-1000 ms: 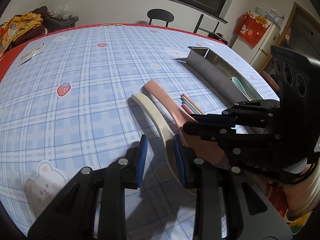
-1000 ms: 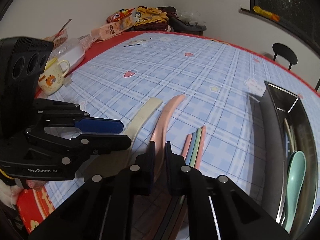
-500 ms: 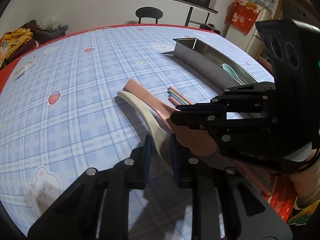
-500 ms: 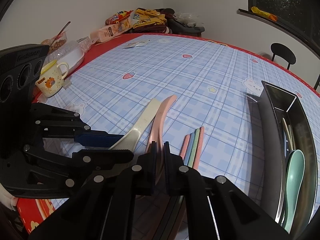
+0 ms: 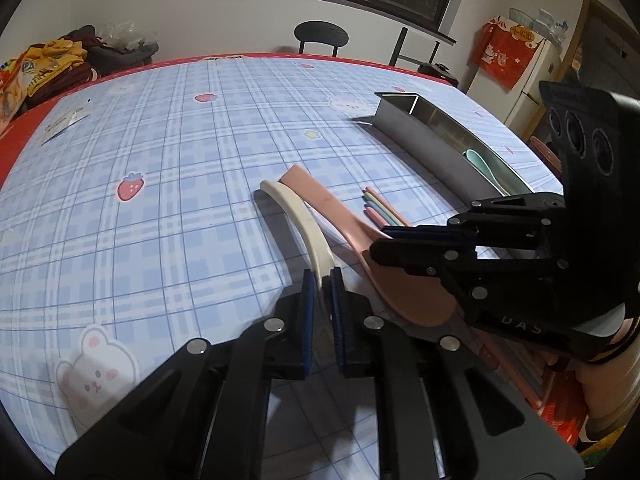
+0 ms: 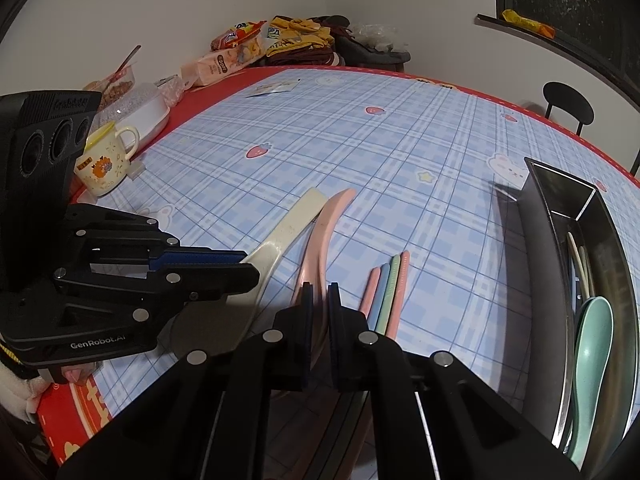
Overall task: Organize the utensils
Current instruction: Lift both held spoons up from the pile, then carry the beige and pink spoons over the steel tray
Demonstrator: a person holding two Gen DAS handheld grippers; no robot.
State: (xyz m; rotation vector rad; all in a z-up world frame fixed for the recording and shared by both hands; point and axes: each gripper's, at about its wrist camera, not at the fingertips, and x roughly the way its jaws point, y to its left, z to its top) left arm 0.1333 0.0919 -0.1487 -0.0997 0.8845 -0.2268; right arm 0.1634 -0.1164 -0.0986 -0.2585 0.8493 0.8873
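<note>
My left gripper (image 5: 321, 276) is shut on the cream spoon (image 5: 298, 216), gripping its handle near the bowl; the spoon also shows in the right wrist view (image 6: 288, 224). My right gripper (image 6: 319, 289) is shut on the pink spoon (image 6: 326, 224), which lies right of the cream one (image 5: 320, 200). Both spoons are at the near table edge, handles pointing away. Several pastel chopsticks (image 6: 386, 288) lie just right of the pink spoon. A steel tray (image 6: 560, 264) at the right holds a mint green spoon (image 6: 592, 340) and pale chopsticks.
The table has a blue plaid cloth (image 5: 160, 208) with a red border. A yellow mug (image 6: 106, 160), a lidded food container (image 6: 140, 108) and snack bags (image 6: 240, 48) sit along the far left edge. A black chair (image 5: 320, 36) stands beyond the table.
My left gripper closed from open onto the cream spoon's handle. My right gripper stayed shut on the pink spoon. Both cameras rose slightly.
</note>
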